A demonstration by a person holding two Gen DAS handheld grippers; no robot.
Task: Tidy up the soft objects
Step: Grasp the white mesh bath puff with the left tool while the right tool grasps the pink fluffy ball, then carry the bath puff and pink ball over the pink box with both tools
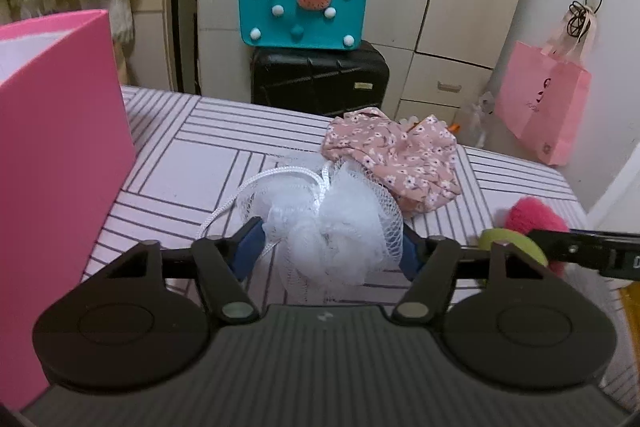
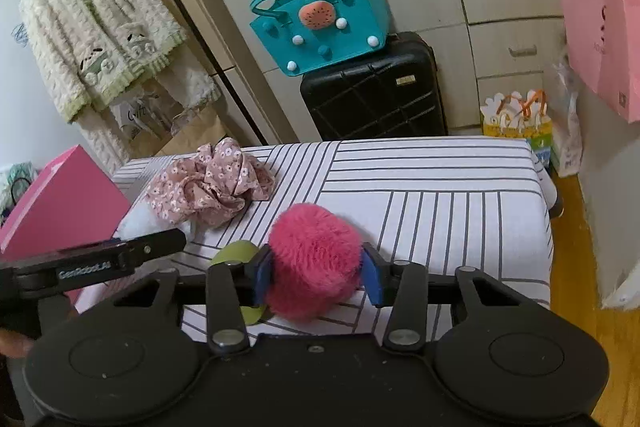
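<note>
Far left we see a tall pink cardboard box standing on the left edge of the white bedsheet with dark stripe pattern.

Next right, our left gripper is squeezed onto a white mesh bath loofah. Its blue pads press into both sides, and the jaws stand wide only because the puff fills them. The loofah's white cord loop trails to the left on the sheet.

Just behind the loofah, on the far side, lies a crumpled pink floral fabric piece, touching the mesh at its near edge. In the right wrist view the same fabric sits far left on the sheet.

Further right, our right gripper is clamped on a fluffy hot-pink pom-pom ball, blue pads dug into the fur, near the front edge of the bed. A flat yellow-green round piece lies just left of it, touching; we can't tell what it is.

Beyond the bed is a black hard-shell suitcase with a teal felt tote bag with pom-poms on top. A pale pink paper shopping bag hangs far right, and a cream-and-green fuzzy cardigan hangs far left in the right wrist view.
</note>
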